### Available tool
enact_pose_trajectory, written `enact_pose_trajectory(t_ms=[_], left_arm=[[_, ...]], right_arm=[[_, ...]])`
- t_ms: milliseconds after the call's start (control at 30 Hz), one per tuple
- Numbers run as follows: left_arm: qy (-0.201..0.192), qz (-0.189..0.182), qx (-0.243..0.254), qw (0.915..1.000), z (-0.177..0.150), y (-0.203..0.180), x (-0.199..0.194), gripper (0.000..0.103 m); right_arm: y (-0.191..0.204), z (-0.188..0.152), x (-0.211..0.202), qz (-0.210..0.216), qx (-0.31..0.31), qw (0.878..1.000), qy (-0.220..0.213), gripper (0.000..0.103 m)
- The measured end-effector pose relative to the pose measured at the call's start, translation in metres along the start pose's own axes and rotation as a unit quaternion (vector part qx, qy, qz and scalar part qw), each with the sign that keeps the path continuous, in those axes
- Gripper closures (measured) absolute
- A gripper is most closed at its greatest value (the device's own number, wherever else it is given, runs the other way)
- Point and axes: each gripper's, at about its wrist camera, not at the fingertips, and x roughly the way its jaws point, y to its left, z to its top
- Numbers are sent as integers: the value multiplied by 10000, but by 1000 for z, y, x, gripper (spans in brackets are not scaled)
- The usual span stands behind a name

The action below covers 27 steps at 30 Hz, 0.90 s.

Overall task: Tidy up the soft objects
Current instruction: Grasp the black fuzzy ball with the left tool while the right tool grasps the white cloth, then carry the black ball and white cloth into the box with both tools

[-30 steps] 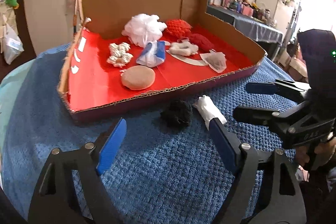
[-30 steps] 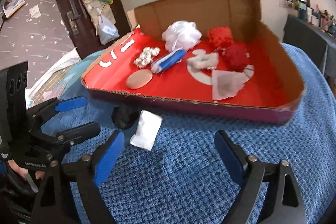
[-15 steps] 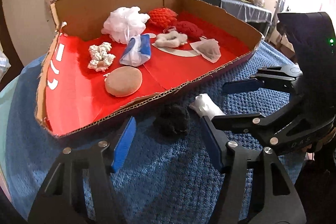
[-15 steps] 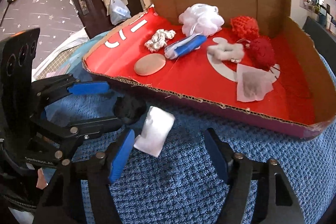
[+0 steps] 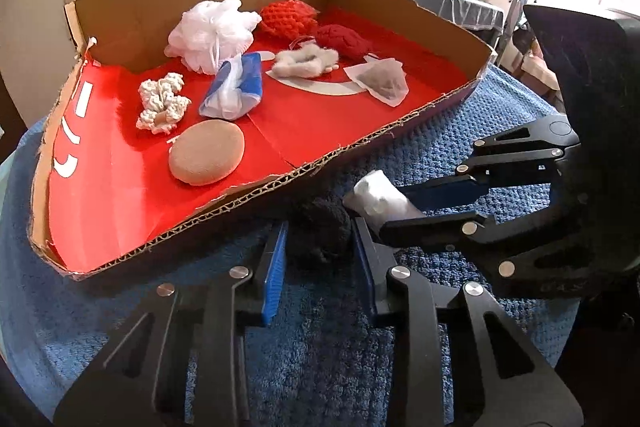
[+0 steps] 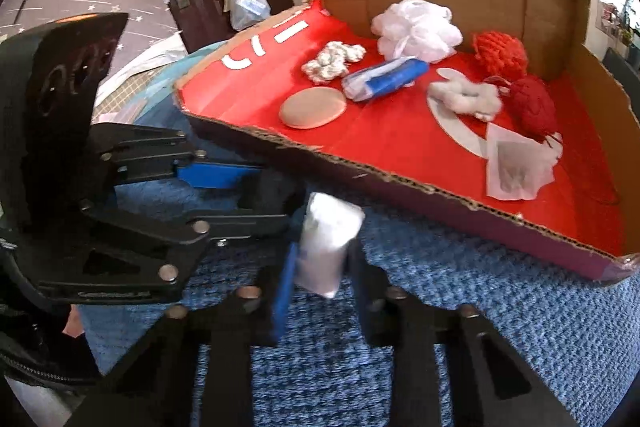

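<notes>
Blue towel on desk [image 5: 100,307]: black pompom [image 5: 320,227] and white roll [image 5: 380,195] lie just before the cardboard tray [image 5: 224,205].
Left view: left tongs [image 5: 320,259], just closing, press the pompom; right tongs [image 5: 404,205] cross alongside.
Right view: right tongs [image 6: 318,267], just closing, are clamped on the white roll [image 6: 326,243].
Tray count: eight soft items.

Left tongs [image 5: 320,259]: black plastic linkage arms, triangular cutouts, round silver rivets, blue pads on inner faces. Right tongs [image 6: 320,267]: same build, blue pads, silver rivets. Black housings behind; faint embossed lettering on arms, unreadable.
</notes>
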Motion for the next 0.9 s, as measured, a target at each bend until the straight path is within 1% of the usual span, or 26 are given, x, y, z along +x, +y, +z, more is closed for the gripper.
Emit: enact_pose_trajectory(t_ms=[100, 500, 733, 900], left_arm=[[-56, 34, -29, 10000, 0, -1, -5, 74], [-498, 45, -175, 9986, 5, -10, -33, 74], [-655, 81, -201, 9976, 8, -12, -43, 74], [-685, 117, -183, 9974, 9, -14, -46, 74]], right_arm=[[2, -1, -5, -13, -36, 10000, -69, 84], [-2, 2, -55, -153, 145, 9975, -678, 85], [-9, 1, -70, -265, 240, 9962, -788, 85], [-12, 0, -70, -265, 292, 9962, -779, 85]])
